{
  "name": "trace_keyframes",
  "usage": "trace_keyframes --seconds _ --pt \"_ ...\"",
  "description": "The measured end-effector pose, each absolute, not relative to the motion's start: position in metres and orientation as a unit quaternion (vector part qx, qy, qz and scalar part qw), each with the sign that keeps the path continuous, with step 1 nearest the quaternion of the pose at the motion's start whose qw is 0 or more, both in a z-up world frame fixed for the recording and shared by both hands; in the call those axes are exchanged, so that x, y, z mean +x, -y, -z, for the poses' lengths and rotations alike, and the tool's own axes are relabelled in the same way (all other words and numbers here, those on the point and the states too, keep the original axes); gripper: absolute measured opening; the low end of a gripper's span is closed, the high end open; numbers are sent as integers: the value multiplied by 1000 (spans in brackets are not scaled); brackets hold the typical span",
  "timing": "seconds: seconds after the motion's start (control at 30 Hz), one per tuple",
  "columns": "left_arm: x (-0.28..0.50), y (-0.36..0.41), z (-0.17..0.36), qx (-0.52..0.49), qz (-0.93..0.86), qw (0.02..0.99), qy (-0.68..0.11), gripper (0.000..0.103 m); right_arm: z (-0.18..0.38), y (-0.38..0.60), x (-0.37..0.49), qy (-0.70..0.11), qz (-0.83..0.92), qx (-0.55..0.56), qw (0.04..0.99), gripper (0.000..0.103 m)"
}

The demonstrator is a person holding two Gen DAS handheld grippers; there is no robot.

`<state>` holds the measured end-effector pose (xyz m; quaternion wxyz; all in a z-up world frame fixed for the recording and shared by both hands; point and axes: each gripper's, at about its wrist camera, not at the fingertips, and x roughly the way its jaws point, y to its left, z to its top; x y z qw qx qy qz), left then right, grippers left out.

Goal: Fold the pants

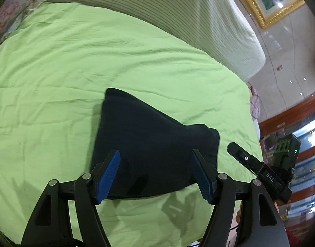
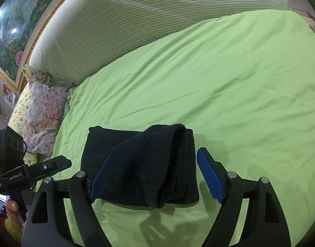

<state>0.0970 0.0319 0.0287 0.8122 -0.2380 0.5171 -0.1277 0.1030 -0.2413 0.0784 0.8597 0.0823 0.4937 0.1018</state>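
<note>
The dark folded pants [image 1: 149, 135] lie in a thick bundle on the green bedsheet [image 1: 75, 72]. My left gripper [image 1: 155, 152] hovers over their near edge, open, its blue pads [image 1: 109, 175] spread apart and clear of the cloth. In the right wrist view the pants [image 2: 136, 164] show a rolled top layer with a loose fold at the right. My right gripper [image 2: 156, 149] straddles them, open; its left pad [image 2: 102, 173] is close beside the cloth and its right pad [image 2: 209, 177] stands off it. Each view catches the other gripper at its edge: right gripper [image 1: 260, 170], left gripper [image 2: 44, 167].
A striped white headboard cushion [image 2: 136, 20] runs along the far side of the bed. A floral pillow [image 2: 44, 111] lies at the left. The bed's edge [image 1: 254, 123] drops to a glossy floor and a wooden cabinet [image 1: 291, 113]. A gold-framed painting [image 2: 17, 30] hangs behind.
</note>
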Motion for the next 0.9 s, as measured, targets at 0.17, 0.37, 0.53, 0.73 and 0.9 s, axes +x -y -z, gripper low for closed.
trace_keyframes --seconds 0.17,0.37,0.53,0.73,0.9 --pt "98 -40 -21 -233 114 812 -523 73 -69 237 106 -508 -87 85 853 83" --pt "104 -39 -5 -230 107 804 -538 76 -53 237 106 -527 -79 84 842 84" --pt "108 -40 9 -233 99 795 -551 76 -42 242 107 -541 -79 96 832 84" --pt "112 -42 20 -234 91 790 -559 79 -25 244 109 -556 -83 115 819 84" --pt "118 -45 31 -242 89 783 -566 79 -15 254 110 -559 -76 126 816 84"
